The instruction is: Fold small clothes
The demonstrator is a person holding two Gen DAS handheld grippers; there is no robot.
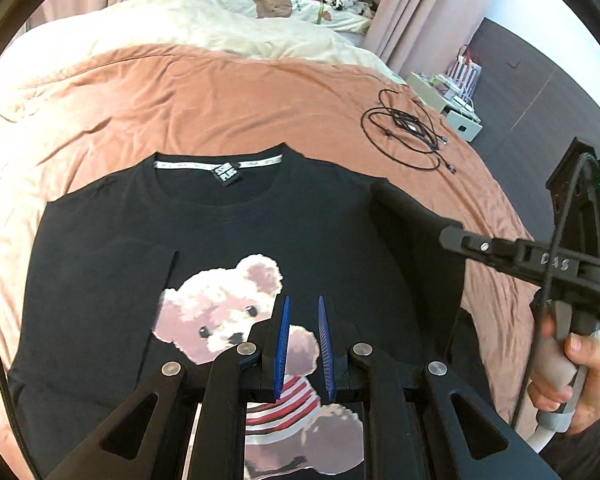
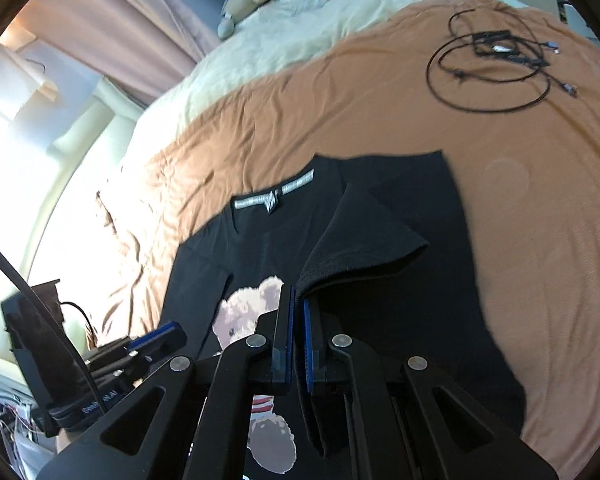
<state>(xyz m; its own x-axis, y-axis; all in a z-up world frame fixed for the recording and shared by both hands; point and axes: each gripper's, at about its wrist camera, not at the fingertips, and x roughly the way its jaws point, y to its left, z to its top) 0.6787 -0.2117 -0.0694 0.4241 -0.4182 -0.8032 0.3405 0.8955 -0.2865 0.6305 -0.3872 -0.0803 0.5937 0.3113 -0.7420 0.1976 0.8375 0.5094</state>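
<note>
A black T-shirt with a teddy bear print (image 1: 228,312) lies face up on the orange bedspread (image 1: 204,100), its left side folded inward. My left gripper (image 1: 303,300) is open and empty, hovering over the bear. My right gripper (image 2: 298,294) is shut on the T-shirt's right side edge (image 2: 364,240) and lifts it over toward the middle; it shows in the left wrist view (image 1: 452,236) at the right, with the raised flap (image 1: 416,248) hanging from it. The T-shirt (image 2: 260,248) shows in the right wrist view with its collar label away from me.
A coil of black cables (image 1: 408,136) lies on the bedspread beyond the shirt, to the right; it also shows in the right wrist view (image 2: 492,64). A cream duvet (image 1: 204,28), soft toys and clothes lie farther back. The bed's edge and a grey floor (image 1: 540,92) are at the right.
</note>
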